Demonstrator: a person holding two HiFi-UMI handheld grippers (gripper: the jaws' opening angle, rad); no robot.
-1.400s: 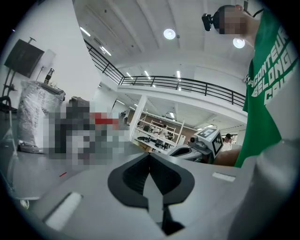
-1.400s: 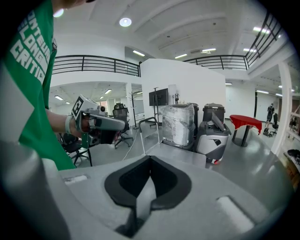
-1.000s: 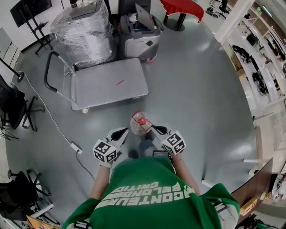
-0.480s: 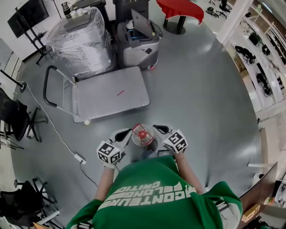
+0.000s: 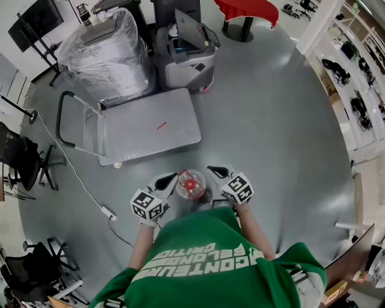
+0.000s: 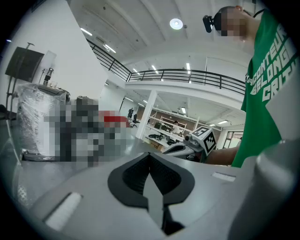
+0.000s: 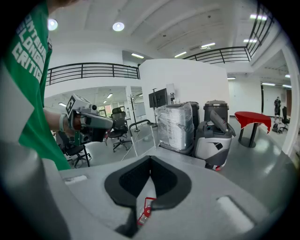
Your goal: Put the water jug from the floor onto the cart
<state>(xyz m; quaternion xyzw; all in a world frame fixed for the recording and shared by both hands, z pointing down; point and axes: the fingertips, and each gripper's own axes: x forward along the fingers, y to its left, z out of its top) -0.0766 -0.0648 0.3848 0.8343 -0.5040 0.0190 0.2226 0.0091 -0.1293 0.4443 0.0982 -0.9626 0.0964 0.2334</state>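
A clear water jug with a red cap (image 5: 191,180) hangs off the floor, squeezed between my two grippers from either side. The left gripper (image 5: 169,179) presses its left flank with its jaws shut on nothing. Pressing the right flank, the right gripper (image 5: 212,172) is likewise shut and empty. In the right gripper view a sliver of the jug's red label (image 7: 146,209) shows below the closed jaws. The flat grey cart (image 5: 147,123) stands just beyond the jug, its deck bare but for a small red mark, its handle (image 5: 62,118) at the left.
Behind the cart stand a plastic-wrapped load (image 5: 111,51) and a grey machine (image 5: 186,51). A red table (image 5: 248,11) is further back. Office chairs (image 5: 18,157) and a cable with a power strip (image 5: 103,212) lie at the left. Shelving (image 5: 361,90) lines the right side.
The cart has slid lower in the head view, so I have come nearer to it. The jug stays pinched between both shut grippers and has travelled along with them.
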